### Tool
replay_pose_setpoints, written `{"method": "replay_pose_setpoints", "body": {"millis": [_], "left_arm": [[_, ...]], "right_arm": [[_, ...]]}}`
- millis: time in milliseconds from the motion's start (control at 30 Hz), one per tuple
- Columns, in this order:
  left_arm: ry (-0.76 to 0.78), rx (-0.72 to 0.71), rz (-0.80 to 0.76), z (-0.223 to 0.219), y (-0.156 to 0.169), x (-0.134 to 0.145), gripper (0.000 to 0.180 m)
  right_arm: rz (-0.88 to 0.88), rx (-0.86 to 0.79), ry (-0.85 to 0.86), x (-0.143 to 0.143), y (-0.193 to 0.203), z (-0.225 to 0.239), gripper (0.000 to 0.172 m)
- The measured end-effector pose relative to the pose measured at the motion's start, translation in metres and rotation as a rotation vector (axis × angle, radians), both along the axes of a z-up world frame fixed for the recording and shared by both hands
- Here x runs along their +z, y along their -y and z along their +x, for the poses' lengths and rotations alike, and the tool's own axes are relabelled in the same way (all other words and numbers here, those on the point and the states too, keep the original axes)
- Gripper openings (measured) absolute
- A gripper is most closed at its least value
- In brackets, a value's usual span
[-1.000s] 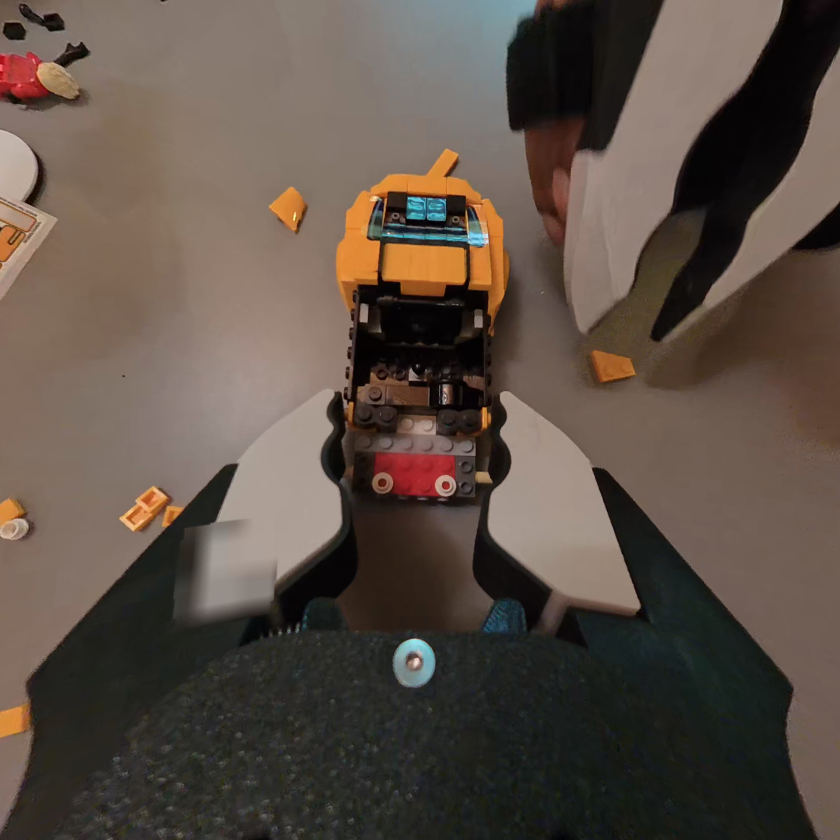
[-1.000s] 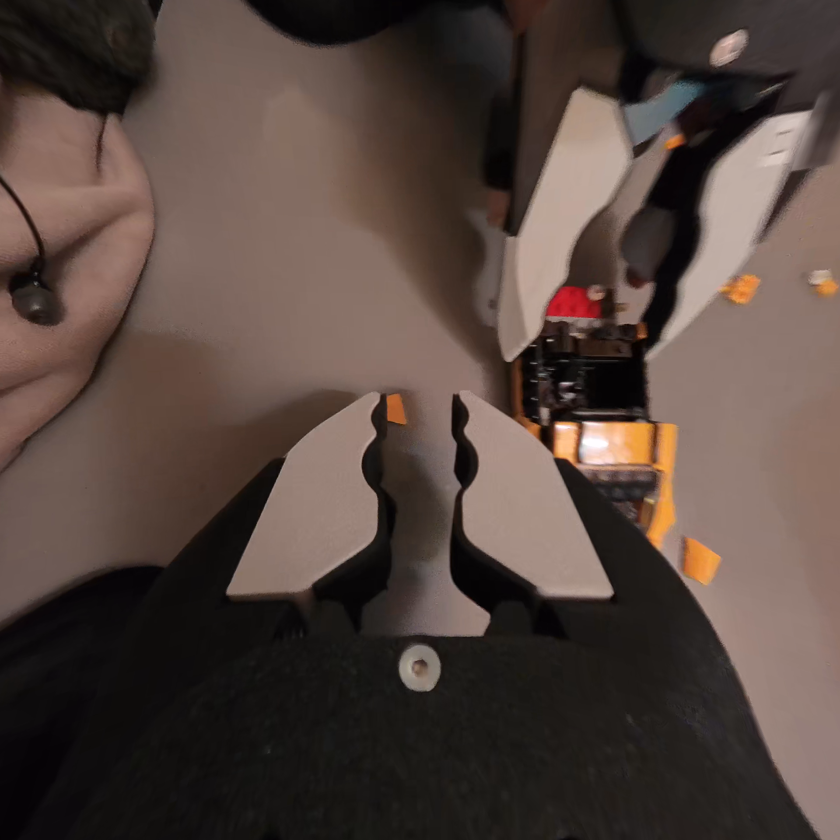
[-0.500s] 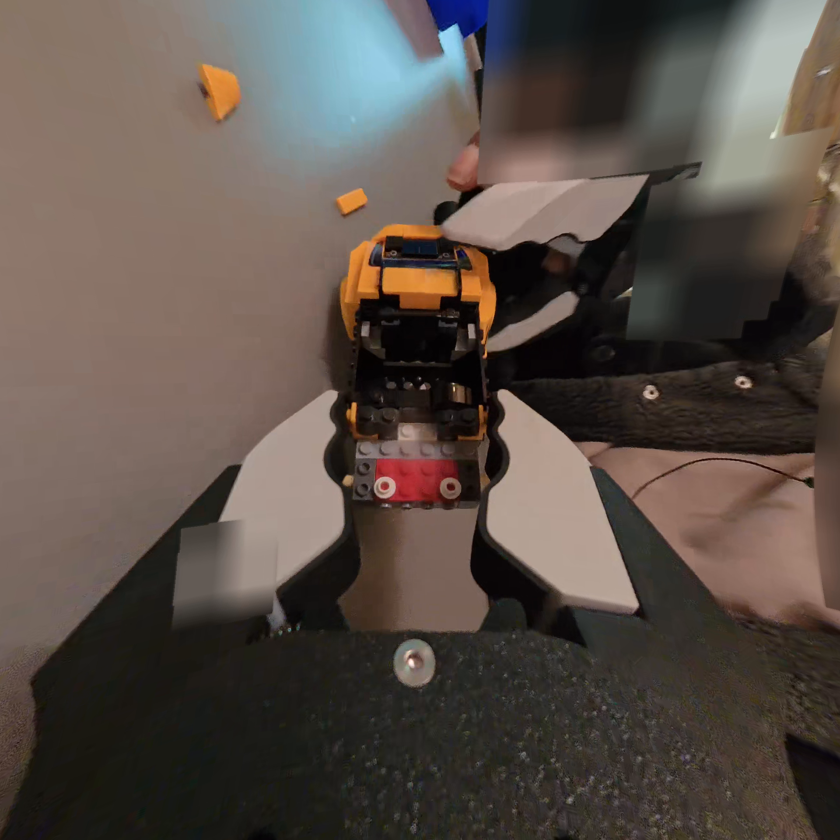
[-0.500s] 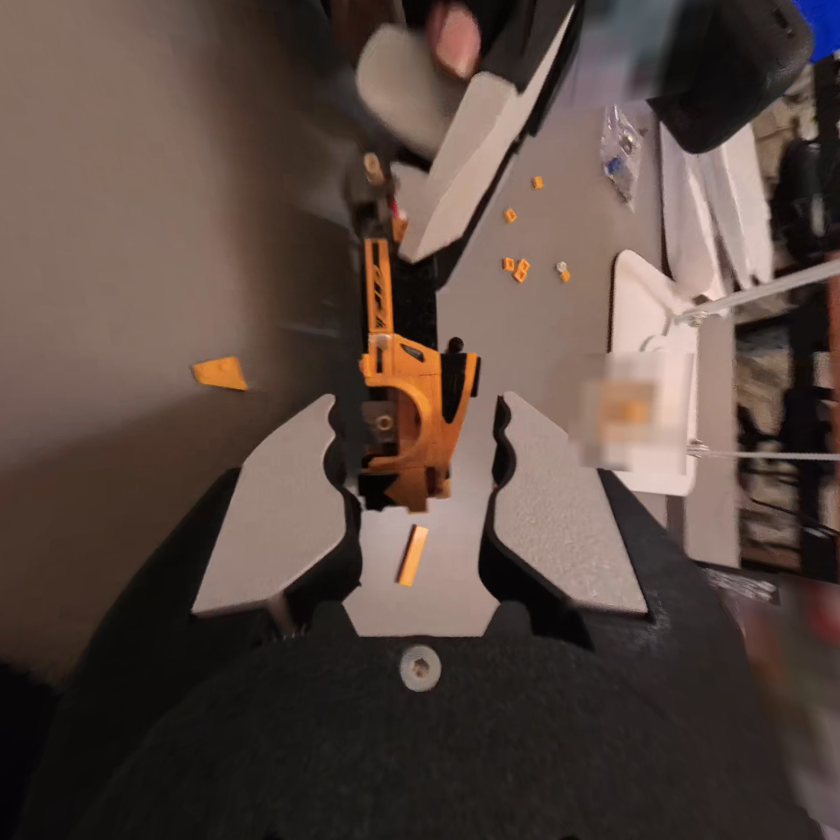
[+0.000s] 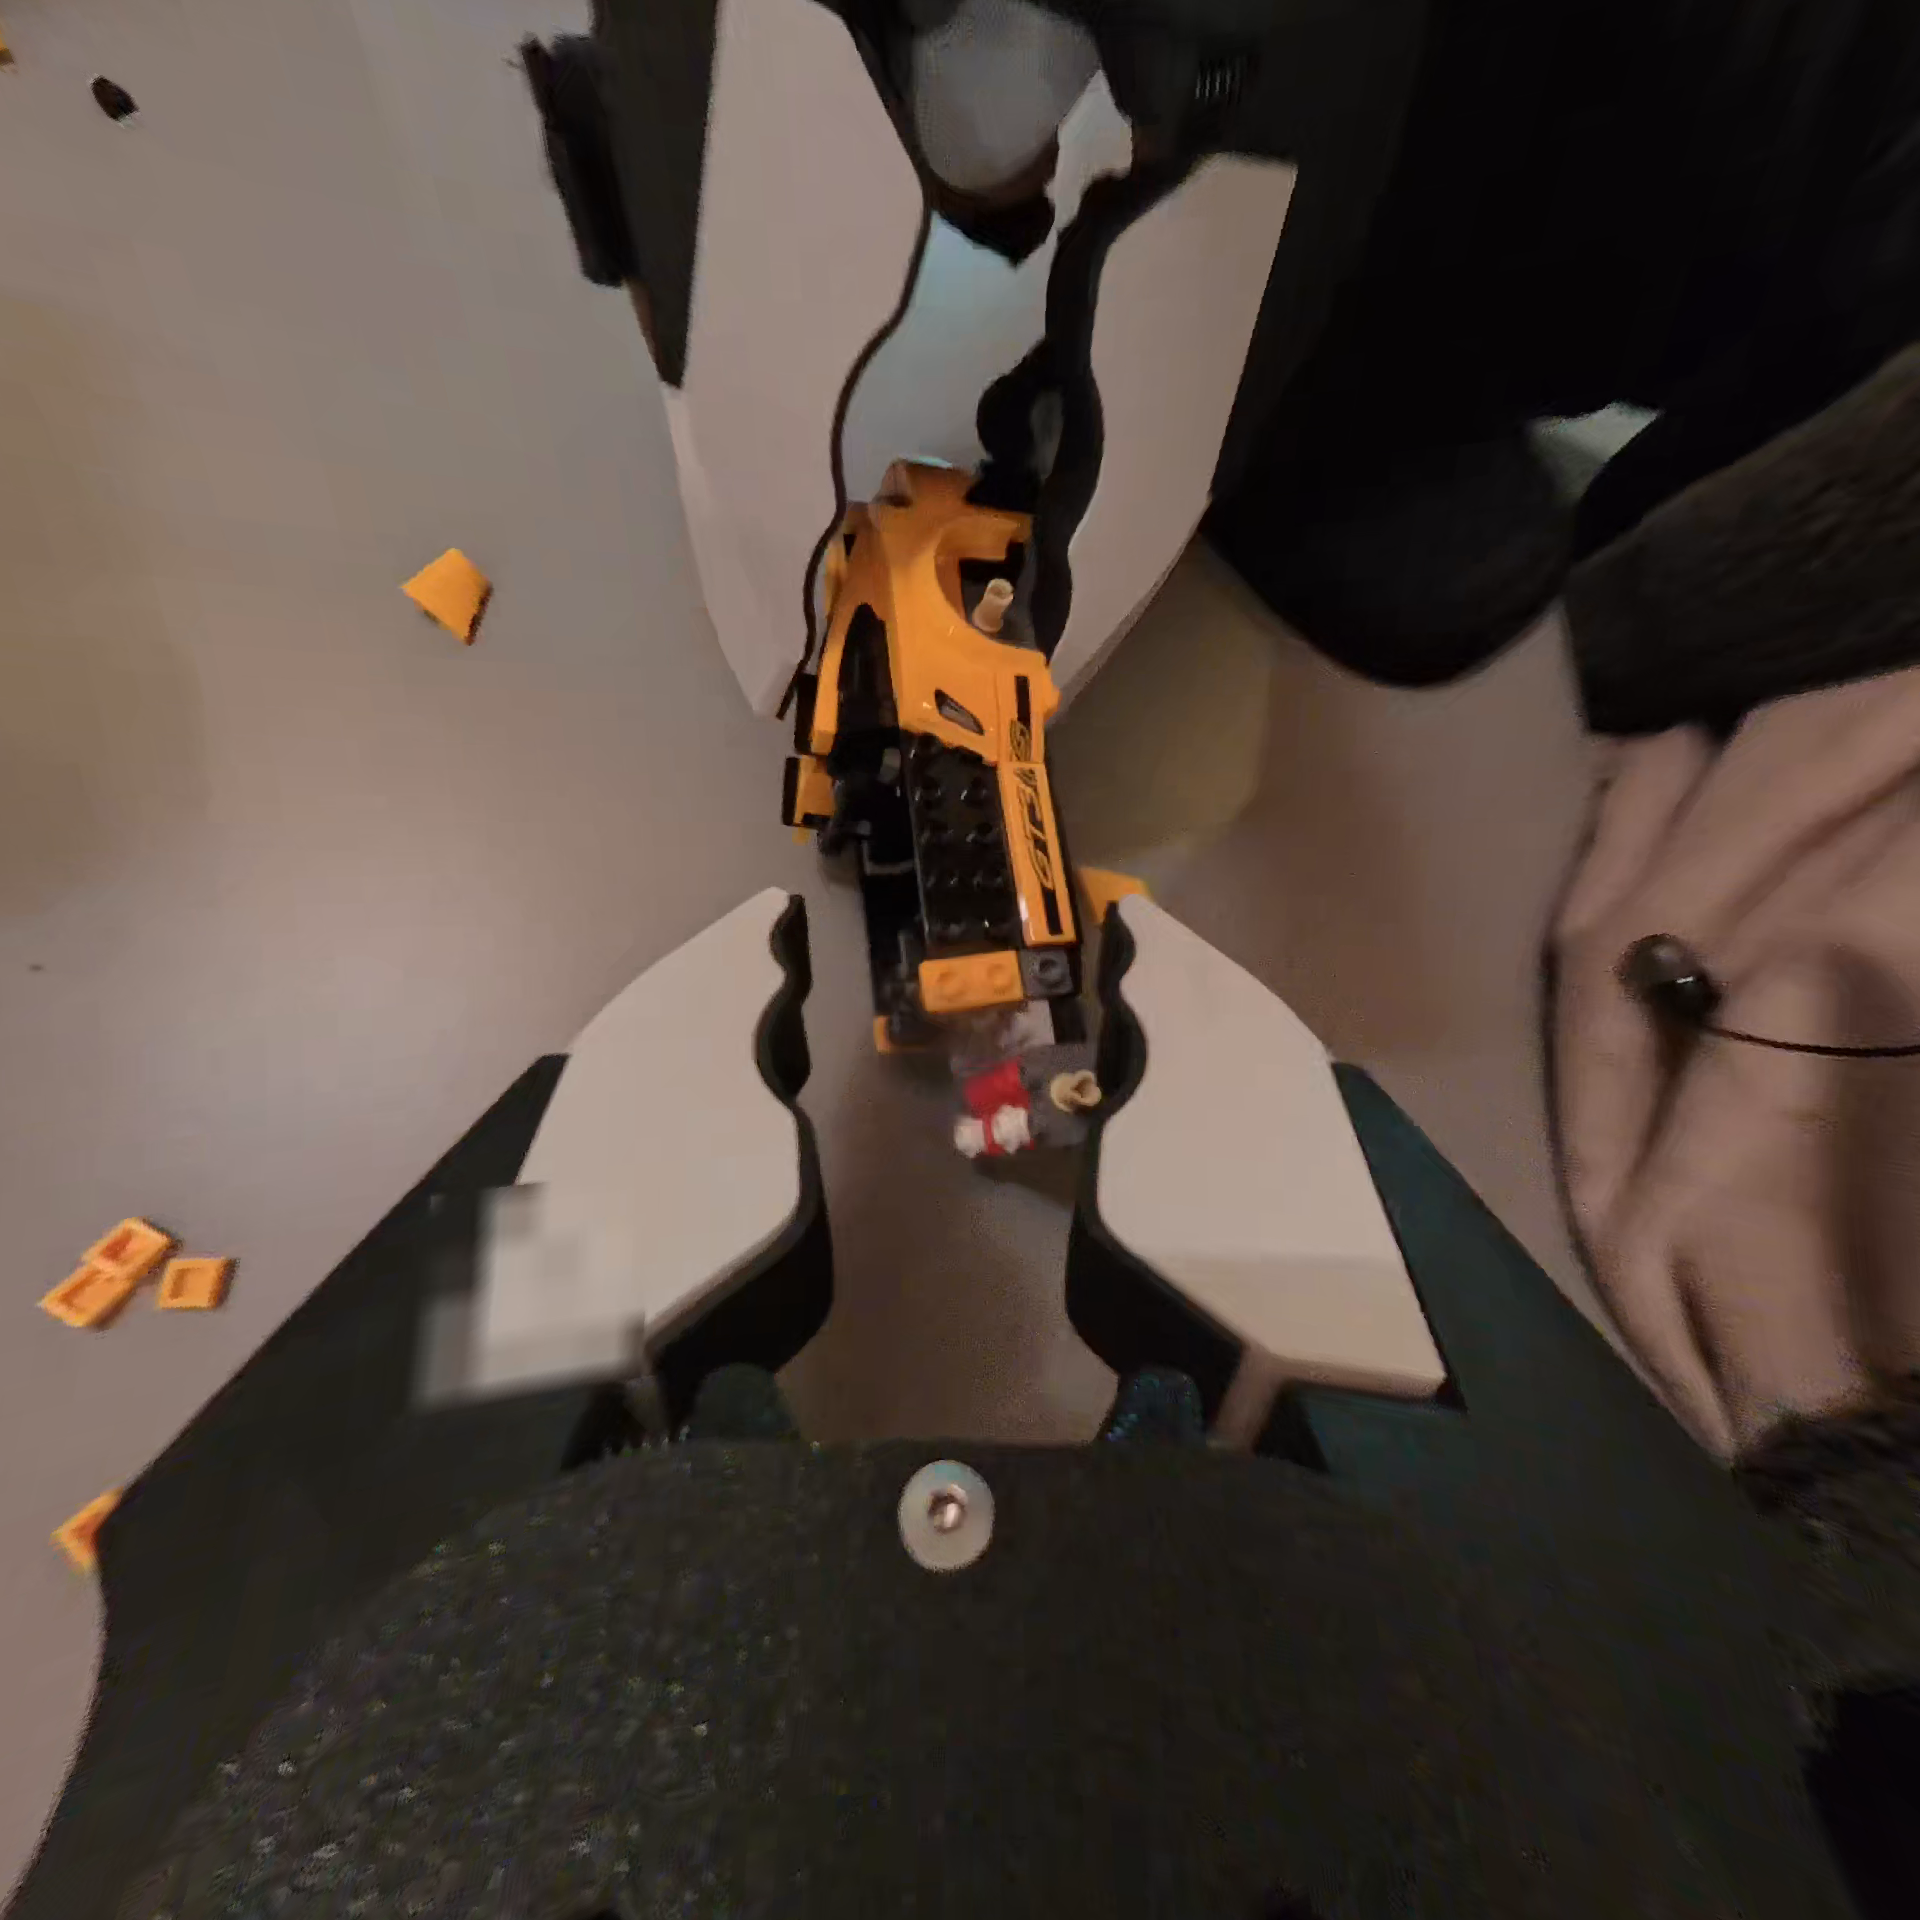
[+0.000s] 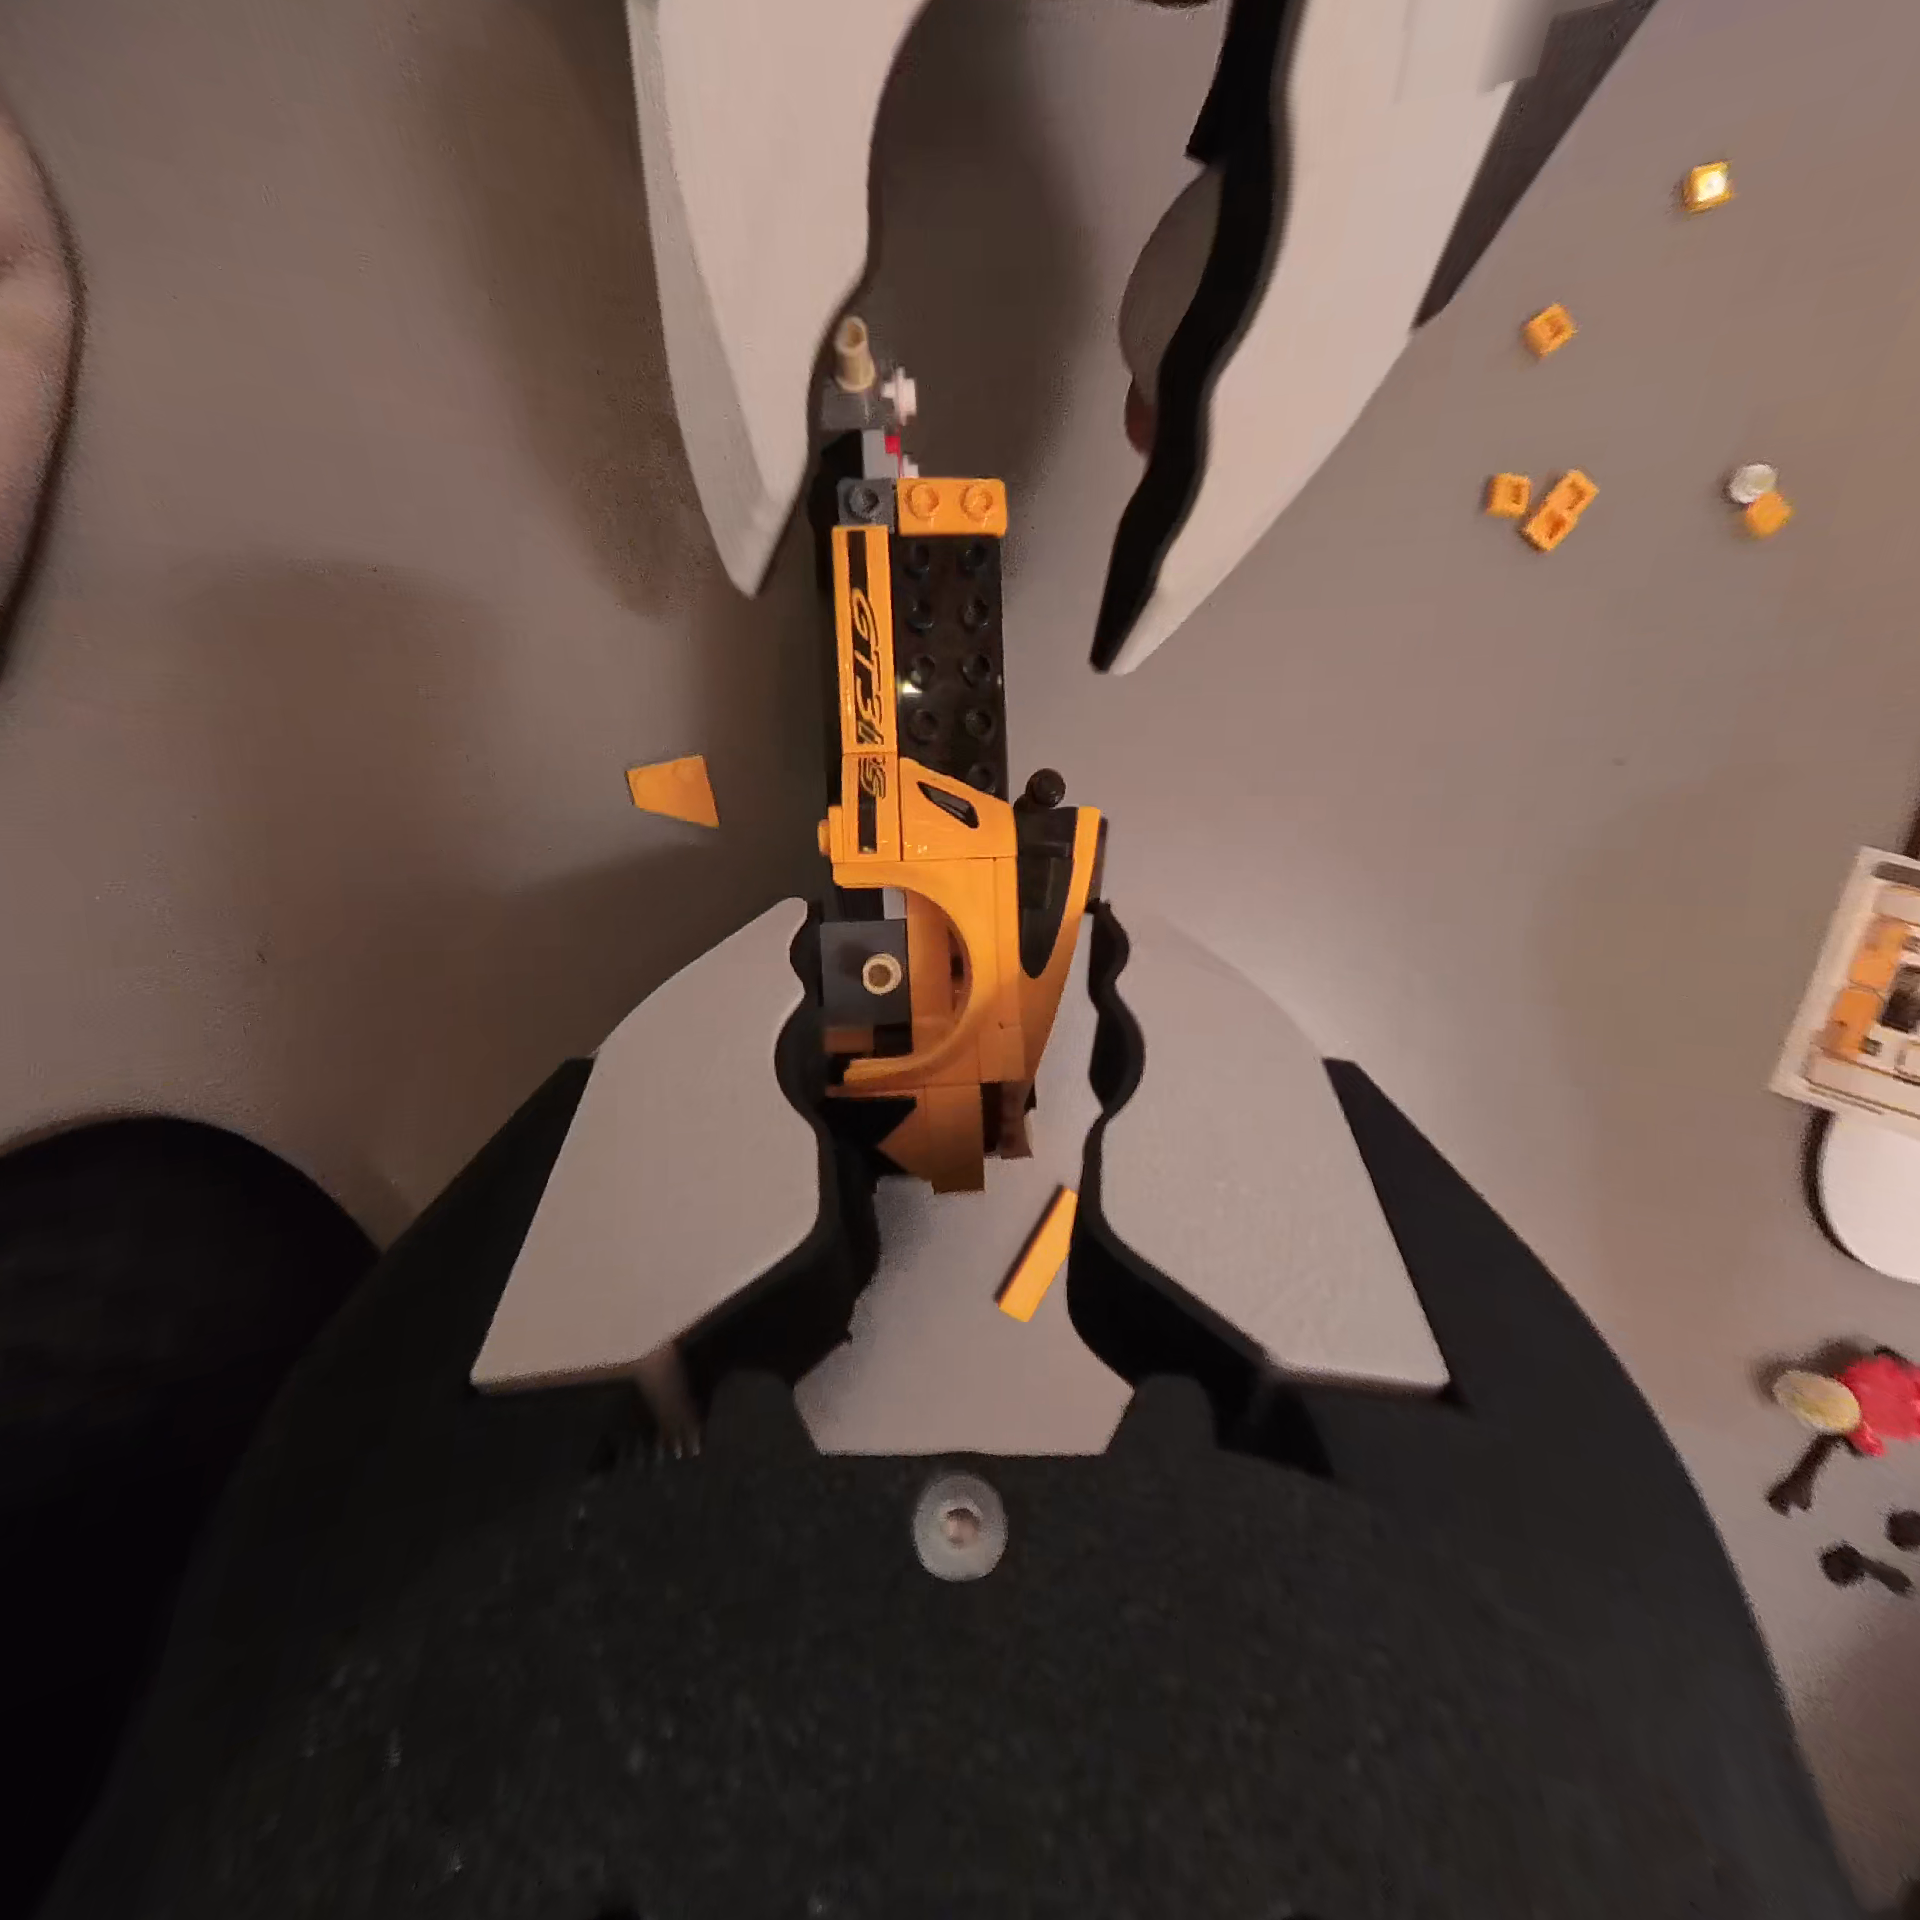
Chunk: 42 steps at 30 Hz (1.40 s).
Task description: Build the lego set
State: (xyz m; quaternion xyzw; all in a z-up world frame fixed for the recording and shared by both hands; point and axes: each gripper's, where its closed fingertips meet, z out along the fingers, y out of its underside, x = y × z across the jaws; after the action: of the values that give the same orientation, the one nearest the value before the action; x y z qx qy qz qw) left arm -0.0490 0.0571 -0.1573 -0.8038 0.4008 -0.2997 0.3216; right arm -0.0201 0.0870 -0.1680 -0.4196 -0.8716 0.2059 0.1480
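Grey counter (image 6: 312, 520) strewn with orange bricks (image 6: 1548, 509); toy car (image 6: 925, 727) lengthwise between claws, nose clenched in right claw (image 6: 951, 966), left claw (image 5: 951, 945) released.

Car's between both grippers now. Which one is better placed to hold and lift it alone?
Right, probably. The right gripper has both pads against the front of the orange toy car. The left gripper only brackets the rear, with a clear gap on one side.

Grey matte tabletop (image 6: 1455, 831) — soft shadows, dim warm light.
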Motion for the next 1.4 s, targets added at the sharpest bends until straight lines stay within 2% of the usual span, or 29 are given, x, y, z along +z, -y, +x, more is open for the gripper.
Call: {"method": "replay_pose_setpoints", "body": {"millis": [33, 100, 233, 400, 533, 633, 733, 900, 1067, 1200, 1400], "left_arm": [[-0.021, -0.004, 0.008, 0.000, 0.000, -0.003, 0.050], [-0.001, -0.010, -0.005, -0.002, 0.002, -0.001, 0.032], [0.012, -0.017, 0.000, -0.005, 0.002, -0.001, 0.032], [0.007, -0.031, 0.015, -0.008, 0.004, 0.000, 0.038], [0.010, -0.046, 0.021, -0.009, 0.007, 0.002, 0.039], [-0.005, -0.054, 0.031, -0.010, 0.009, 0.002, 0.040], [-0.002, -0.051, 0.056, -0.012, 0.009, 0.009, 0.039], [0.019, -0.012, 0.101, -0.020, 0.007, 0.022, 0.033], [0.010, -0.011, 0.121, -0.022, 0.009, 0.022, 0.032], [0.007, -0.031, 0.105, -0.020, 0.012, 0.019, 0.033], [-0.004, -0.047, 0.106, -0.019, 0.016, 0.017, 0.033]], "right_arm": [[-0.018, -0.001, 0.003, 0.000, 0.001, -0.003, 0.049], [-0.035, -0.020, 0.001, -0.001, -0.002, -0.007, 0.049], [-0.061, -0.052, -0.078, 0.007, -0.004, -0.009, 0.049], [-0.030, -0.120, -0.259, 0.038, -0.008, -0.001, 0.048], [-0.007, -0.119, -0.328, 0.050, 0.010, 0.019, 0.037], [-0.055, -0.085, -0.281, 0.039, 0.037, 0.033, 0.034], [-0.078, -0.039, -0.193, 0.012, 0.060, 0.038, 0.033], [-0.028, -0.023, -0.082, -0.025, 0.065, 0.027, 0.033], [-0.030, -0.070, -0.063, -0.027, 0.060, 0.021, 0.024], [-0.036, -0.107, -0.063, -0.032, 0.062, 0.017, 0.024], [-0.107, -0.150, -0.038, -0.034, 0.069, 0.016, 0.016]]}}
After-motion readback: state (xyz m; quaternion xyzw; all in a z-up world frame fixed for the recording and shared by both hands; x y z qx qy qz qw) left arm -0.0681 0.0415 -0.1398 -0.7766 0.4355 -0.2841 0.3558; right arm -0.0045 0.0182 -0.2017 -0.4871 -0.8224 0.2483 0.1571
